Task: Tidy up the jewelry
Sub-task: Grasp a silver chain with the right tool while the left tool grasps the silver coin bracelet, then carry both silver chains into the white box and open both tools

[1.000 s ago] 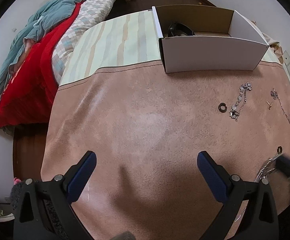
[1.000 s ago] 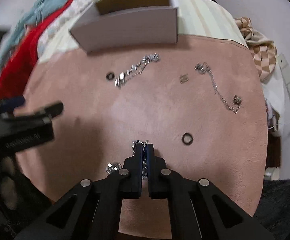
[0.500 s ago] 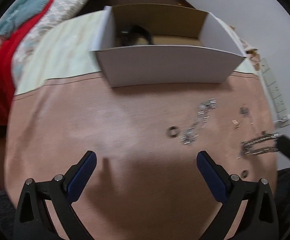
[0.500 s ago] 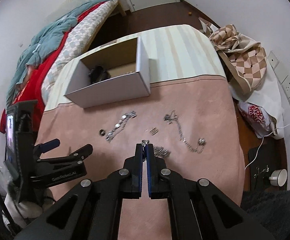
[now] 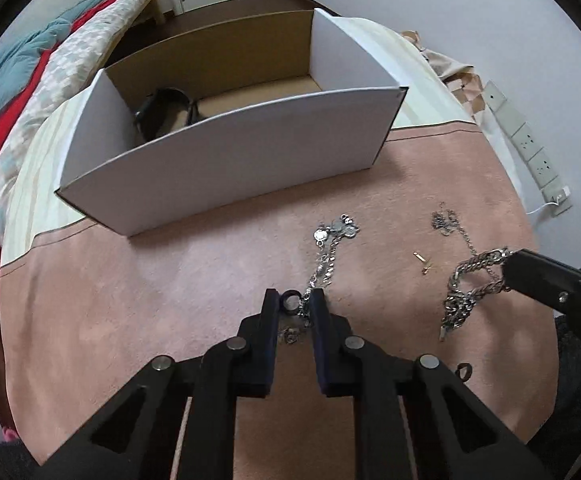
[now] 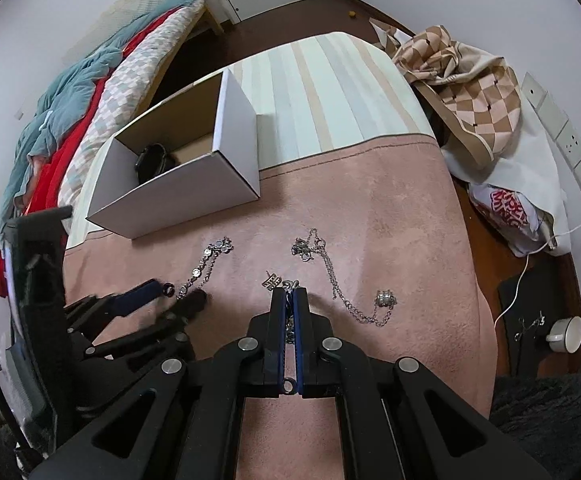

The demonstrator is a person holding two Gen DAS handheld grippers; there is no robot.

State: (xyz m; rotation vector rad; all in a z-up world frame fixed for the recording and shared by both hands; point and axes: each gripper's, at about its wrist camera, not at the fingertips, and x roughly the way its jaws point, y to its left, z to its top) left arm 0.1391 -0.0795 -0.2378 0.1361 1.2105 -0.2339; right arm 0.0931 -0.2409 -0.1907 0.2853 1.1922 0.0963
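My left gripper (image 5: pixel 293 300) hangs just over the pink mat (image 5: pixel 150 280), its jaws closing. A small dark ring (image 5: pixel 290 302) and the lower end of a silver charm bracelet (image 5: pixel 332 248) lie between its fingertips, with a gap still showing. My right gripper (image 6: pixel 289 294) is shut on a chunky silver chain (image 5: pixel 466 286), which dangles from it above the mat. A thin necklace with a bead (image 6: pixel 344 292) and a small gold earring (image 6: pixel 272 280) lie on the mat. The white box (image 5: pixel 226 164) holds a black bangle (image 5: pixel 162 110).
A second dark ring (image 5: pixel 464 370) lies near the mat's right front. A bed with a red and teal quilt (image 6: pixel 70 120) runs along the left. A checkered bag (image 6: pixel 470 80), a power strip (image 6: pixel 570 148) and a cup (image 6: pixel 566 332) sit to the right.
My left gripper has moved right to the ring and bracelet, and its jaws went from wide open to nearly together. My right gripper has lifted the chunky chain off the mat.
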